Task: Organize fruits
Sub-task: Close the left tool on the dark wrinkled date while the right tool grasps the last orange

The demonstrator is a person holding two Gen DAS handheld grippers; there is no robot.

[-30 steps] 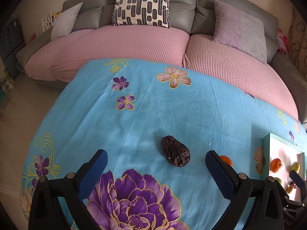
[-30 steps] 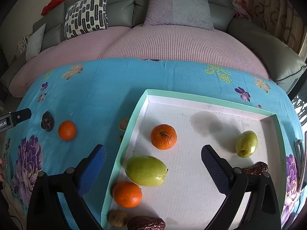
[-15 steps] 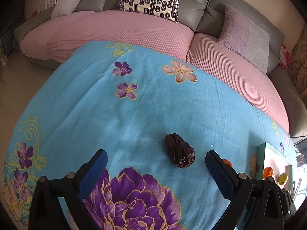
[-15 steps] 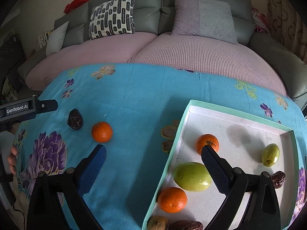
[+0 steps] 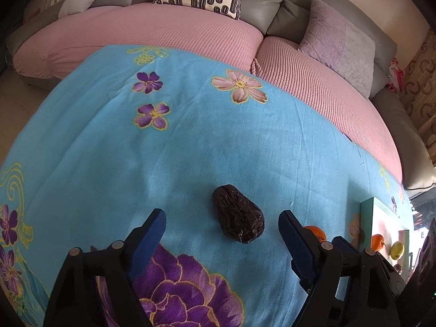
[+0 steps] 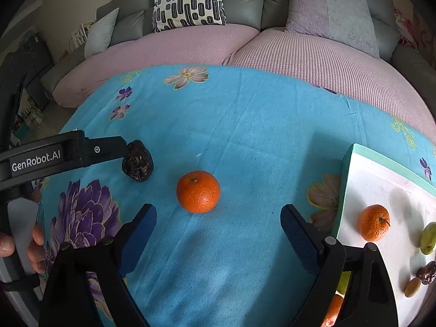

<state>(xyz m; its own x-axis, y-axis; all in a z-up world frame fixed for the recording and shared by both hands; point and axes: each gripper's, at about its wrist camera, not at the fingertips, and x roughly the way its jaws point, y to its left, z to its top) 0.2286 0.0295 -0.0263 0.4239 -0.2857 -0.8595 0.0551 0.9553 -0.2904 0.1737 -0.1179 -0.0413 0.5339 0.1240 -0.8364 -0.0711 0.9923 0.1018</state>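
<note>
A dark wrinkled date (image 5: 239, 219) lies on the blue flowered cloth (image 5: 190, 141). My left gripper (image 5: 222, 227) is open, low over the cloth, with the date between its fingertips, nearer the right one. The date also shows in the right wrist view (image 6: 137, 160), next to the left gripper's finger (image 6: 109, 148). An orange (image 6: 198, 191) lies on the cloth just ahead of my open, empty right gripper (image 6: 218, 218). A white tray with a green rim (image 6: 351, 160) at the right holds an orange (image 6: 374, 222), a green fruit (image 6: 428, 237), dates and other fruit.
A pink and grey sofa (image 6: 272, 46) with cushions runs along the far edge of the table. The floor drops off at the left (image 5: 16, 100). The tray also shows at the right edge of the left wrist view (image 5: 381, 218).
My left gripper has come lower and closer to the date. My right gripper has swung left off the tray and now faces the orange on the cloth.
</note>
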